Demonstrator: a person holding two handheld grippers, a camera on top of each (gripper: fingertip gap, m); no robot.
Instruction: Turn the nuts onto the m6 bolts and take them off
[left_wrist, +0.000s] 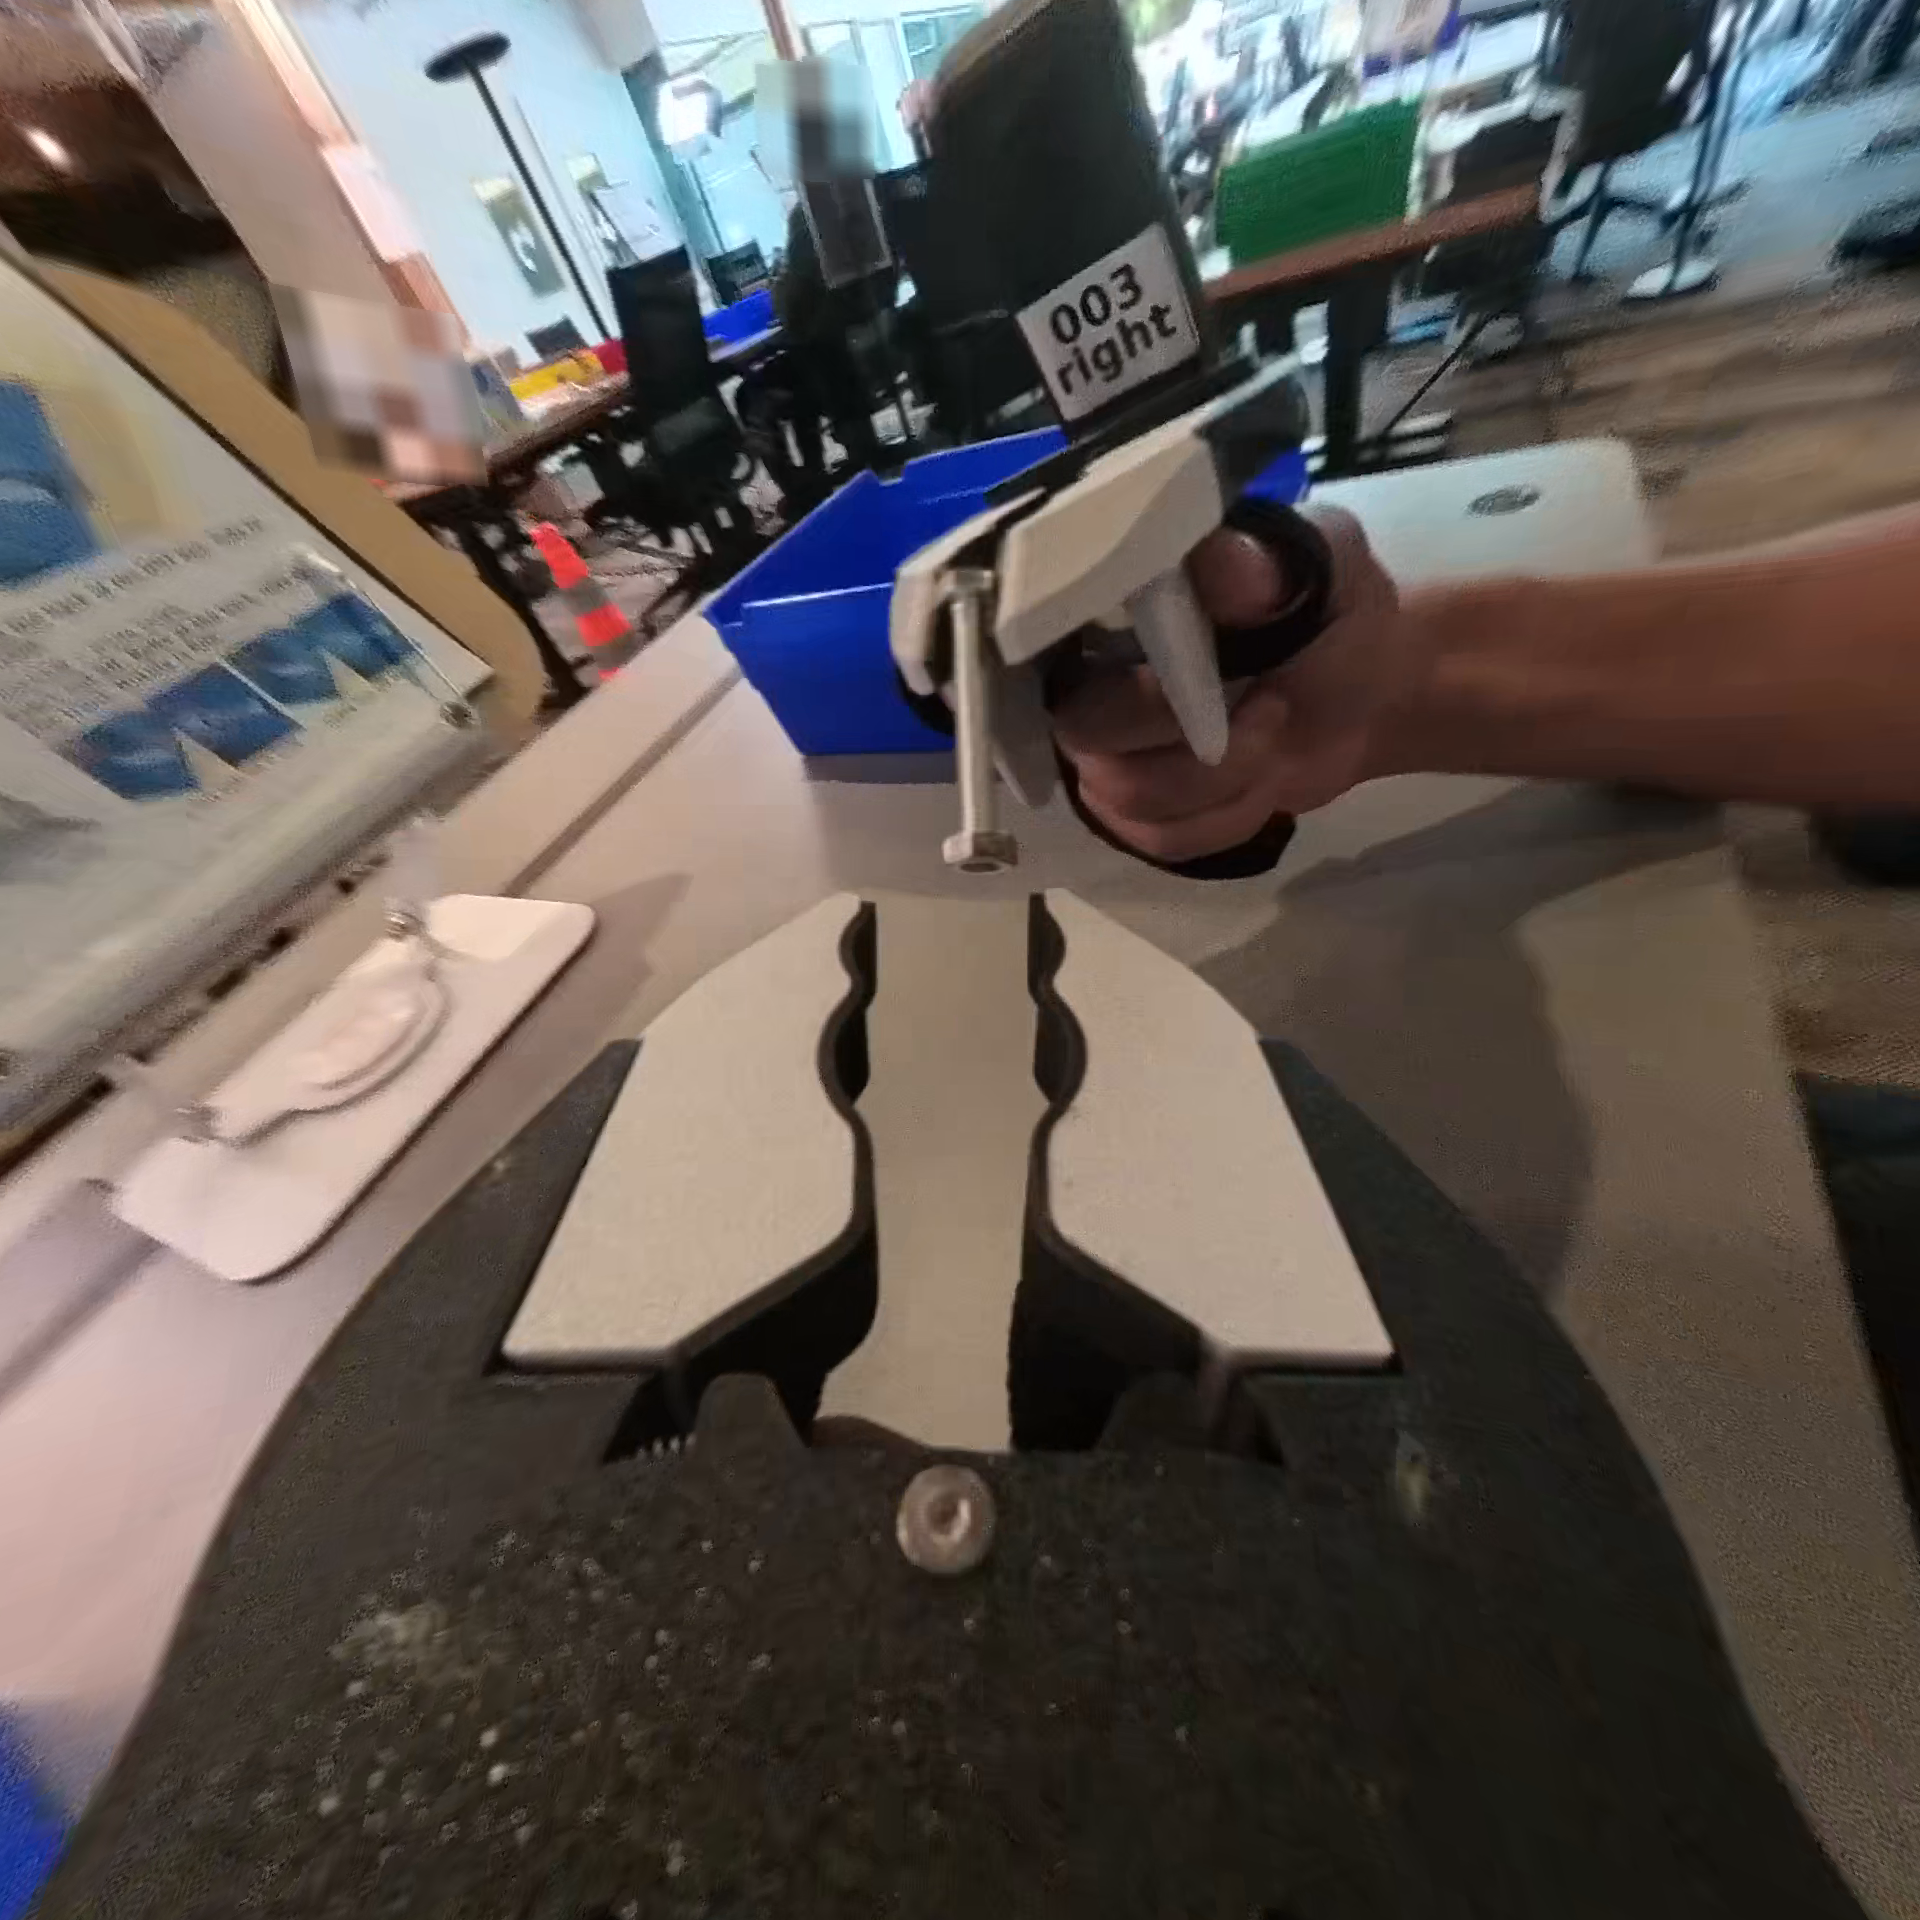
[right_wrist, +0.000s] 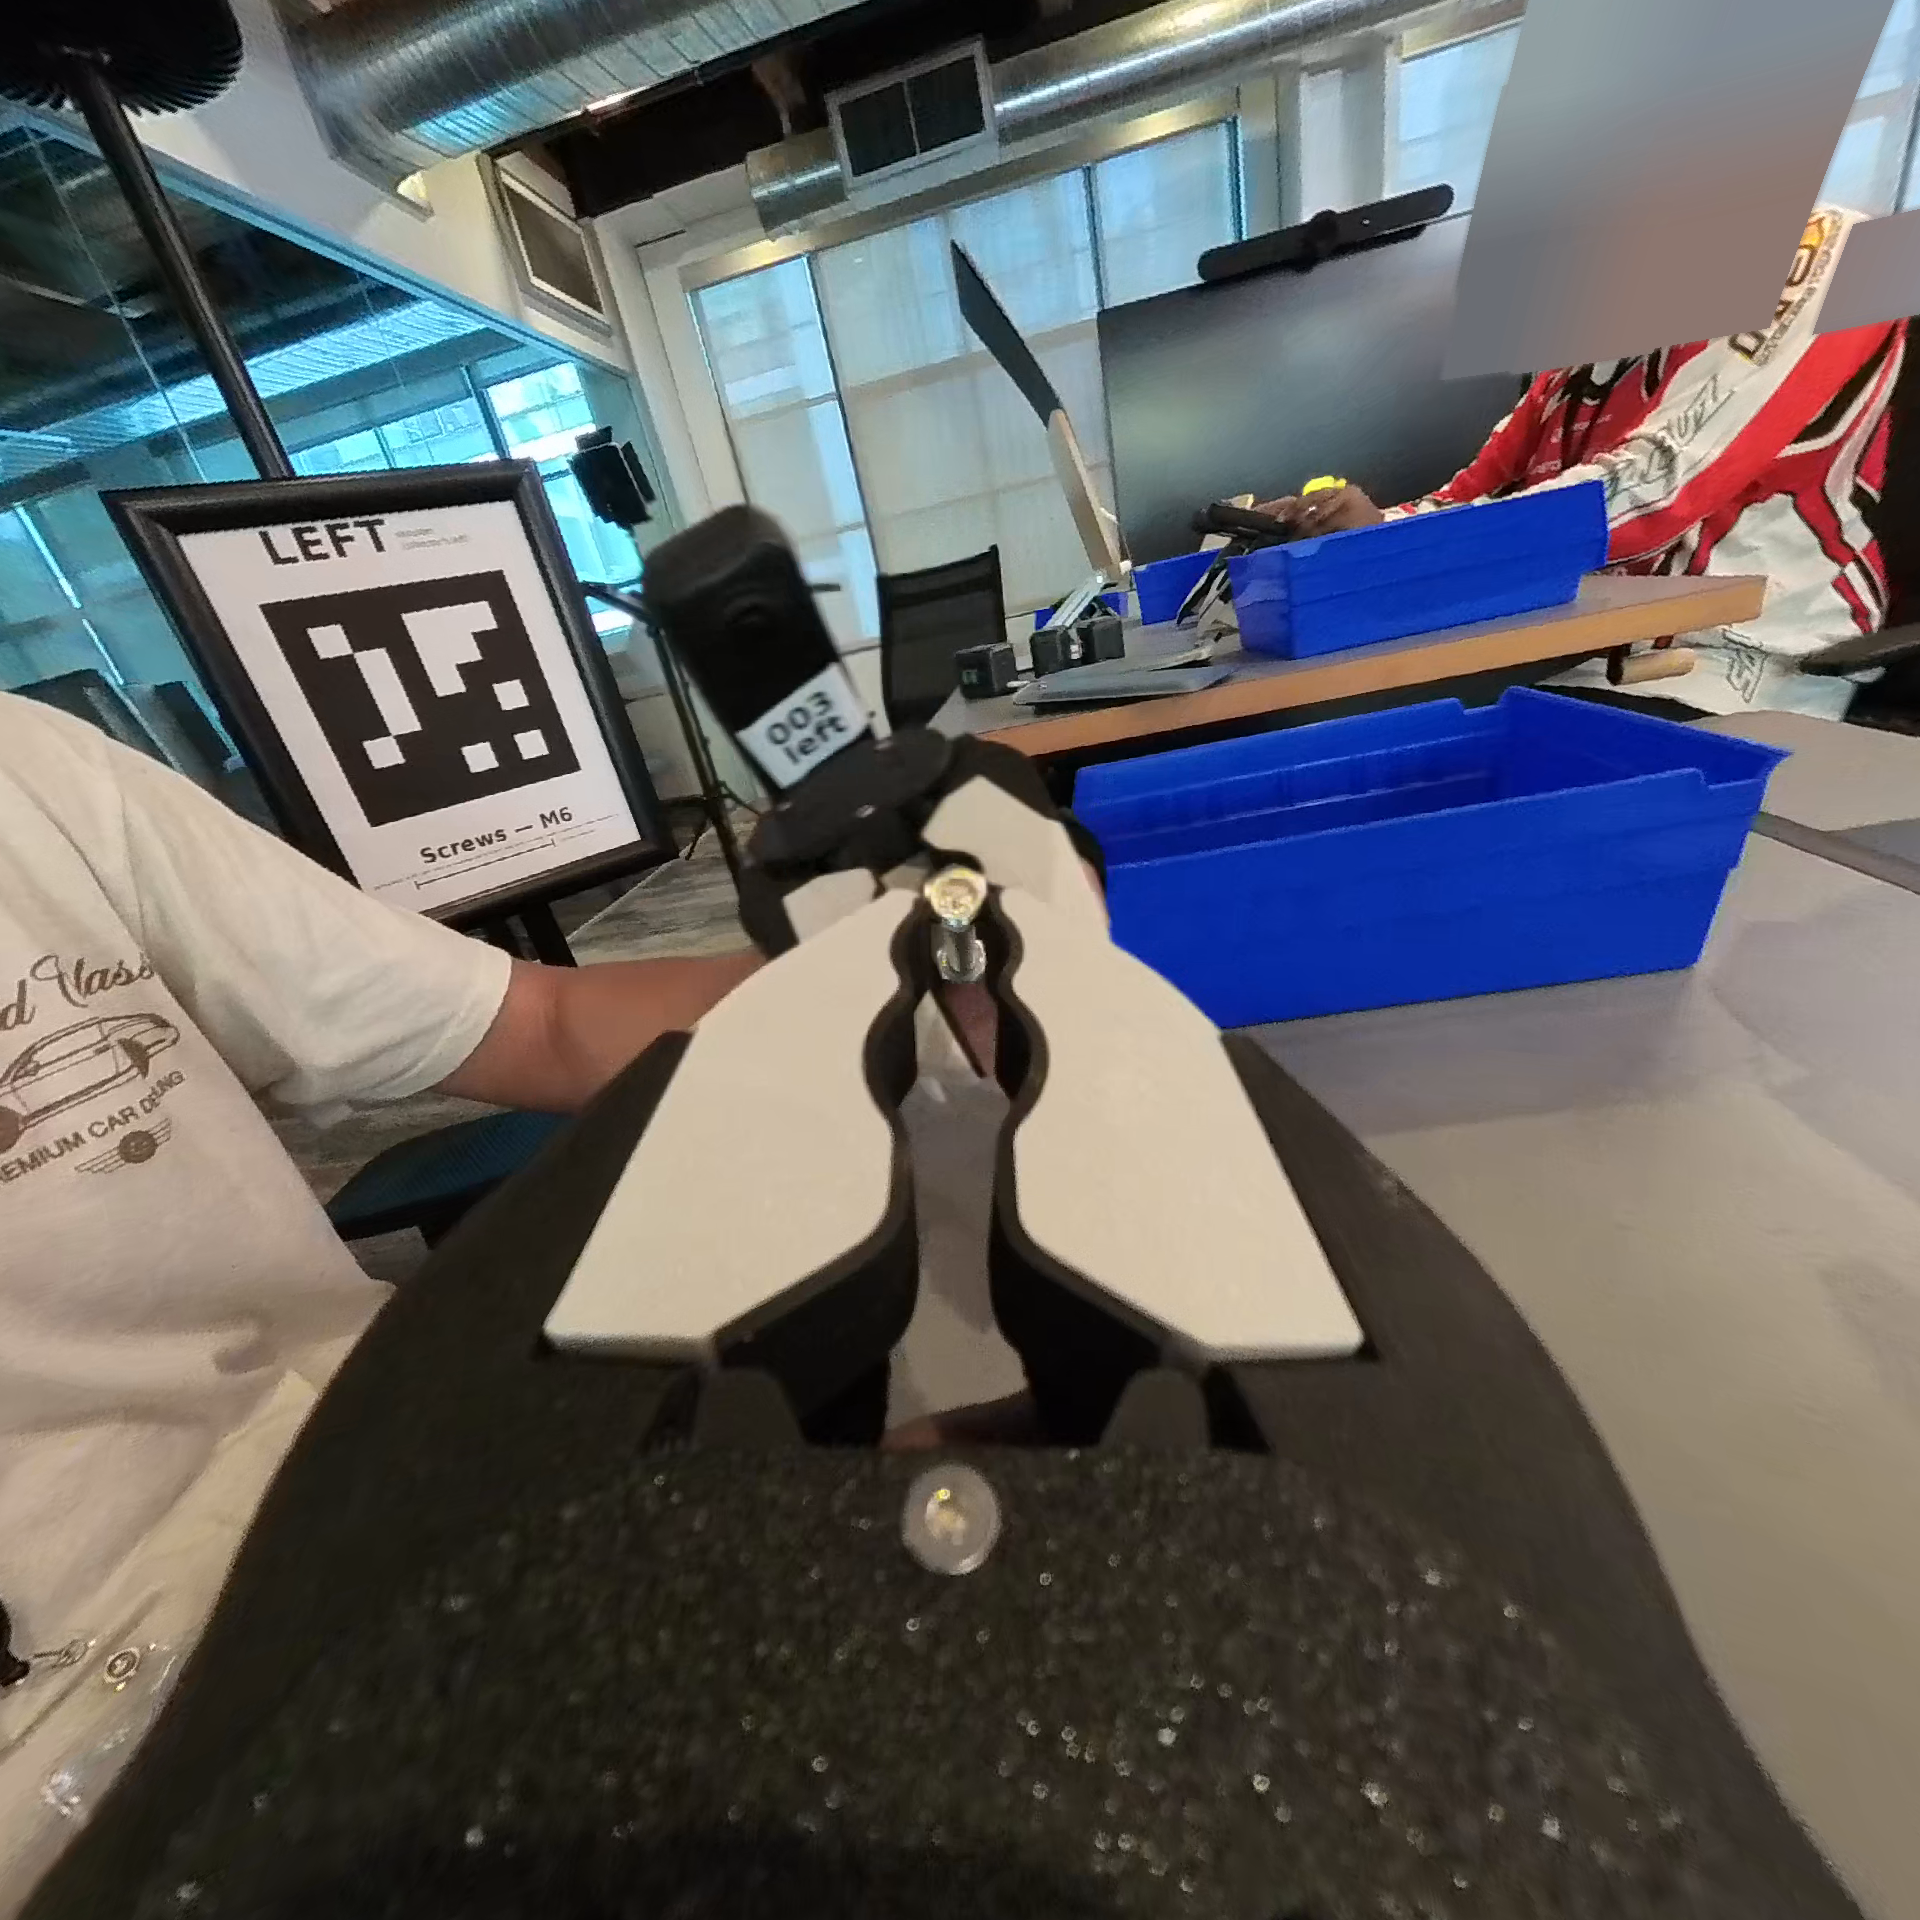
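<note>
Since the nearest stuff comes first, it's listed front to back:

Left gripper (left_wrist: 951, 914): fingers spread apart, nothing held, just short of the nut.

Nut (left_wrist: 978, 847): sits at the bolt's lower end. Small, hard, probably slippery; best pinched across its flats.

Bolt (left_wrist: 971, 707): hangs near upright, stiff steel, light.

Right gripper (right_wrist: 956, 914): clamped on the bolt's top end.

Blue bin (left_wrist: 810, 665): parked on the grey table behind.

Writing on white stickers on both hand-held grippers (left_wrist: 1110, 335) (right_wrist: 805, 736), framed marker sign (right_wrist: 405, 686), T-shirt (right_wrist: 94, 1081).
</note>
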